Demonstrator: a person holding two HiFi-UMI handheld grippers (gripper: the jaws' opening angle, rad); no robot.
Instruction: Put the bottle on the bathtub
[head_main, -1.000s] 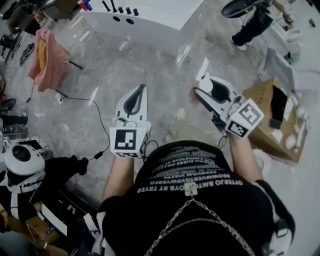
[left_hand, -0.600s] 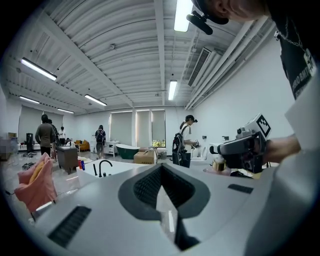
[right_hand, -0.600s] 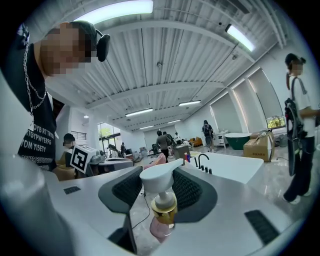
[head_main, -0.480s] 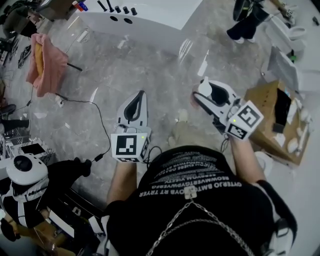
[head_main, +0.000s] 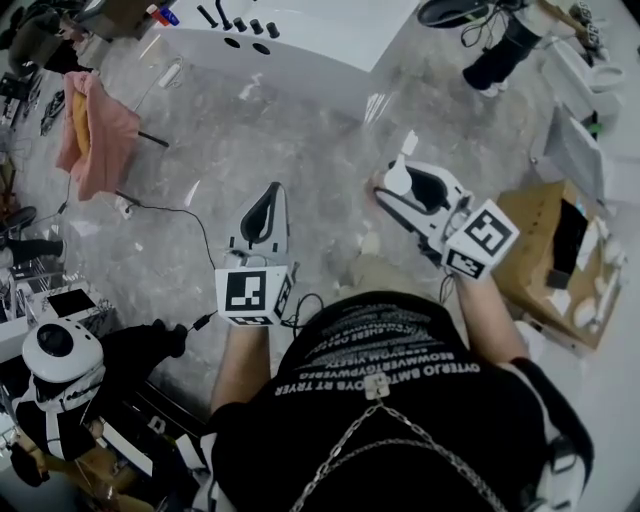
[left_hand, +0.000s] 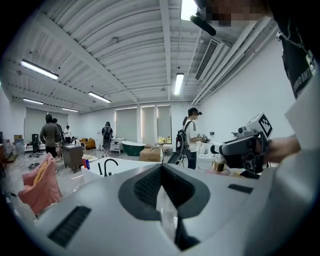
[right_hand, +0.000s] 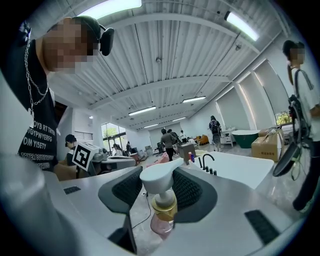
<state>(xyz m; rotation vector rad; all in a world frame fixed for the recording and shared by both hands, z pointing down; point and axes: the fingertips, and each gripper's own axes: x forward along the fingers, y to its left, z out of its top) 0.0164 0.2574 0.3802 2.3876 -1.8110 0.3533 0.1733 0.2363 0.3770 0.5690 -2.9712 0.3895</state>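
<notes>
1 pump bottle (right_hand: 162, 204) clamped in r gripper (head_main: 394, 182); l gripper (head_main: 275, 190) closed, empty.

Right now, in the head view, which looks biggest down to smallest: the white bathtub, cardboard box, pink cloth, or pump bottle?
1. white bathtub, though the frame crops it.
2. cardboard box.
3. pink cloth, only slightly smaller than the box.
4. pump bottle, clearly smallest.

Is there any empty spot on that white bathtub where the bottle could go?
On the bathtub, the white top looks bare right of the black faucet, a broad stretch toward its far corner. The left end is crowded: faucet, knobs, and small bottles by that corner. The right gripper holds the pump bottle.
</notes>
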